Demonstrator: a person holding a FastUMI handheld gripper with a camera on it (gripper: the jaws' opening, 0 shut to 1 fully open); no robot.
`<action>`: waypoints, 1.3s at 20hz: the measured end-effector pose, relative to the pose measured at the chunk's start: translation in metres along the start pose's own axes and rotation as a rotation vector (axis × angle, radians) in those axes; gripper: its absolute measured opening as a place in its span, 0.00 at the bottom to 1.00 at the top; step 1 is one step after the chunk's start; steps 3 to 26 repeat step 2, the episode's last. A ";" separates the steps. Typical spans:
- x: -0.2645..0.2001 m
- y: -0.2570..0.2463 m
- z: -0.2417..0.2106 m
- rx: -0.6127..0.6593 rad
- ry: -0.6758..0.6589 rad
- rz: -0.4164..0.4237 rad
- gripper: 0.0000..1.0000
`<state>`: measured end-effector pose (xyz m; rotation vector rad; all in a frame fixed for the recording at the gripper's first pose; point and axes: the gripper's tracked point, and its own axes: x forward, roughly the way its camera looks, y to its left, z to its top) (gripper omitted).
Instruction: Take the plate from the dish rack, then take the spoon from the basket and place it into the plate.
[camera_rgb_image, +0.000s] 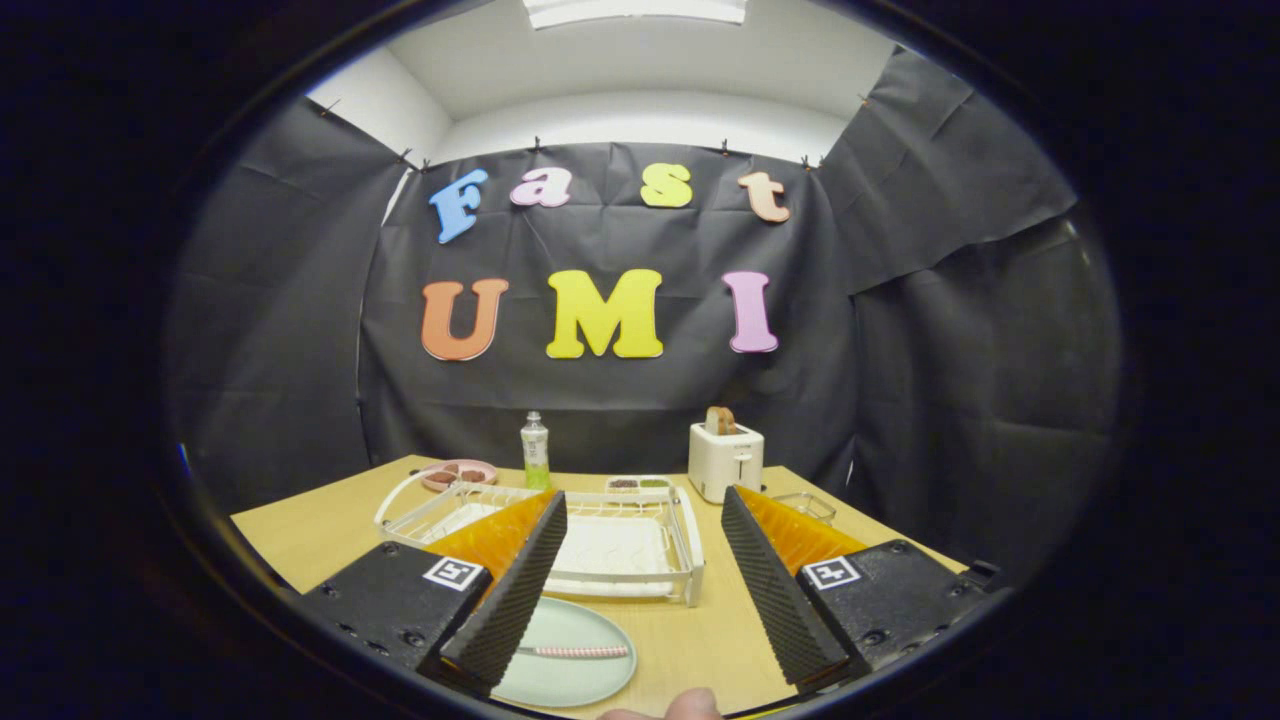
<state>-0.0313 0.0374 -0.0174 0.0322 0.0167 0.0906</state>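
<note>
A pale green plate (565, 660) lies flat on the wooden table, close by the left finger and partly hidden under it. A spoon with a pink beaded handle (580, 652) rests across the plate. The white wire dish rack (620, 545) stands just beyond the fingers, with no dishes in it. My gripper (640, 590) hovers above the table in front of the rack, open, with nothing between its fingers.
A white toaster (726, 460) with bread in it stands at the back right, a clear glass dish (805, 505) beside it. A small bottle (535, 452), a pink plate (458, 474) and a small tray (638, 484) sit behind the rack. A fingertip (690, 705) shows below.
</note>
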 end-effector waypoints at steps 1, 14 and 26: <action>0.001 0.001 0.000 0.001 -0.002 0.003 1.00; 0.002 0.002 0.000 0.003 -0.004 0.006 1.00; 0.002 0.002 0.000 0.003 -0.004 0.006 1.00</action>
